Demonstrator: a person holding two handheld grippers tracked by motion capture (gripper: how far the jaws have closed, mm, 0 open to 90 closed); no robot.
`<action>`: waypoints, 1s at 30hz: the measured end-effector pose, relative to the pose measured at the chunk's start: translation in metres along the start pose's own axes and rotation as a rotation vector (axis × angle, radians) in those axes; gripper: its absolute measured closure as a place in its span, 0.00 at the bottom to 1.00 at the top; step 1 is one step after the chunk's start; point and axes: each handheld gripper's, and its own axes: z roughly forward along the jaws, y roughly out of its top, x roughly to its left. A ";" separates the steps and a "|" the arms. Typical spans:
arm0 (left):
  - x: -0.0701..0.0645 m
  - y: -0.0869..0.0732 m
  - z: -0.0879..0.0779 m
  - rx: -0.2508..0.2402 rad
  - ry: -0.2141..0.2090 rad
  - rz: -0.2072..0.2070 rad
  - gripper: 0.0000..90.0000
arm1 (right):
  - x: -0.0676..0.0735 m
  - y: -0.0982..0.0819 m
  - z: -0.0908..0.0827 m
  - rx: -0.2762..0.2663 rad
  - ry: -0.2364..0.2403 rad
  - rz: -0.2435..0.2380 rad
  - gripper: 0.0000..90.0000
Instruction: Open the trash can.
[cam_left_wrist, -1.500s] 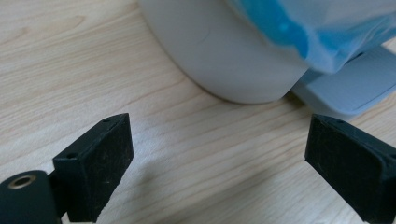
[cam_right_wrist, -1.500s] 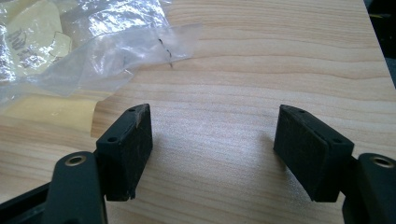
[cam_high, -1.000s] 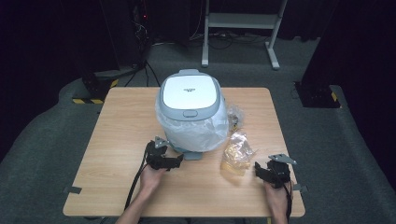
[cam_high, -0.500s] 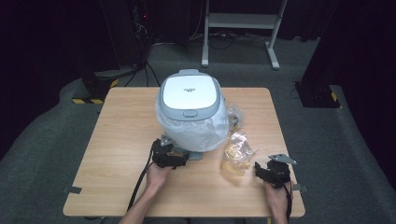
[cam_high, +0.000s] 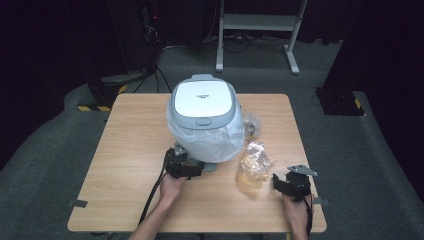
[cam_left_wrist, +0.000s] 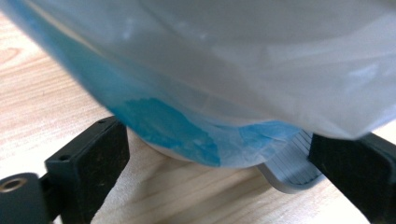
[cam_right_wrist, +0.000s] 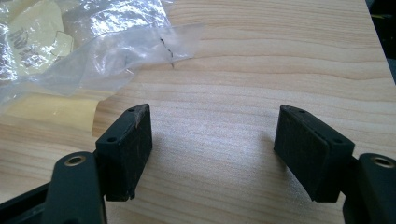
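Plastic-wrapped rice cooker sits mid-desk. Since a second ago, left claw moved in against its near base, spread wide astride the wrapped bottom edge, not clamped. Right claw unmoved, gaping over bare wood beside crumpled bag.

Rice cooker: white-grey, lid shut, upright, body wrapped in a clear plastic bag. Its base sits directly ahead of the left gripper, bag's lower edge between the spread jaws.
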 end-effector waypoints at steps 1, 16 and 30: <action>0.000 0.000 0.000 0.000 0.000 0.000 0.03 | 0.000 0.000 0.000 0.000 0.000 0.000 0.31; 0.005 -0.001 0.006 0.005 -0.026 0.036 0.01 | 0.000 0.000 0.000 -0.001 0.001 -0.003 0.30; 0.009 -0.001 0.005 0.036 -0.030 0.115 0.00 | 0.000 0.000 0.000 -0.001 0.002 -0.003 0.30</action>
